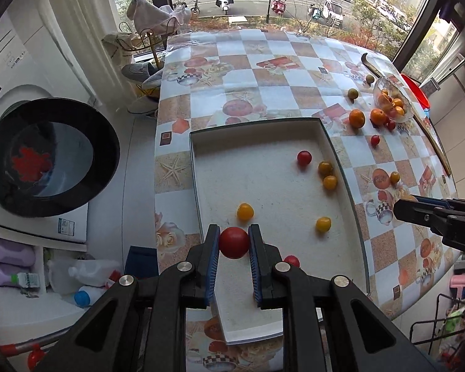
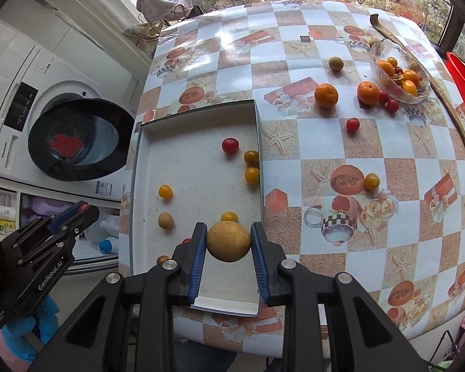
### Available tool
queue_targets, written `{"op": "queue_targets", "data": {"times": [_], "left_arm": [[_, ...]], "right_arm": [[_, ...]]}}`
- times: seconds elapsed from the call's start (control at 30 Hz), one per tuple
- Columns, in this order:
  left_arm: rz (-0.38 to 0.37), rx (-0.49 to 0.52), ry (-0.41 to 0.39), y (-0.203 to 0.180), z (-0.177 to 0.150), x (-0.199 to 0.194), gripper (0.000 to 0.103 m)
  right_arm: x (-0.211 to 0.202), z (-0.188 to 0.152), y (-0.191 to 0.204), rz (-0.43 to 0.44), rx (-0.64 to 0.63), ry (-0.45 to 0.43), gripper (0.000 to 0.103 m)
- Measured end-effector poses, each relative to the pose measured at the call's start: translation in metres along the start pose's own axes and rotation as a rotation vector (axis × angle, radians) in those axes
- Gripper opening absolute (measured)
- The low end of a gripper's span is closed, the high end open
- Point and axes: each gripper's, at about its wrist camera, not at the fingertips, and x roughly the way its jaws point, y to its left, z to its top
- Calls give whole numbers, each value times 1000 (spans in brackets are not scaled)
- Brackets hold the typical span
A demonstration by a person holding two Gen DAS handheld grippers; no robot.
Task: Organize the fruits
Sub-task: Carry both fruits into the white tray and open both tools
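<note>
My left gripper [image 1: 234, 241] is shut on a red tomato [image 1: 234, 242] and holds it over the near part of the white tray [image 1: 263, 130]. My right gripper [image 2: 228, 241] is shut on a round tan fruit [image 2: 228, 241] above the tray's [image 2: 201, 117] near right corner. The tray holds several small red and yellow tomatoes, such as a red one [image 1: 304, 157] and a yellow one [image 1: 245, 211]. Two oranges [image 2: 326, 95] and more small fruits lie loose on the tablecloth beside a tipped glass bowl [image 2: 400, 71] at the far right.
The checkered tablecloth [image 2: 294, 62] covers the table. A washing machine with its dark door [image 1: 49, 158] open stands to the left. Bottles [image 1: 86, 276] sit on the floor below it. A red bin [image 2: 462, 77] is at the table's far right edge.
</note>
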Motion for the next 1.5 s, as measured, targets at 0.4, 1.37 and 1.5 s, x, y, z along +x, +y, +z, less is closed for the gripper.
{"op": "queue_targets", "data": {"times": [0.4,1.37,1.5], "left_arm": [[-39,37,53,-1,23,53,20],[10,55,107,-5,73,150,21],[26,76,104,-8,71,149,25]], "right_arm": [[28,1,5,-41,77,35,31],[140,32,20,-104,-12,116,32],[140,29,27,-87,-52,106,44]]}}
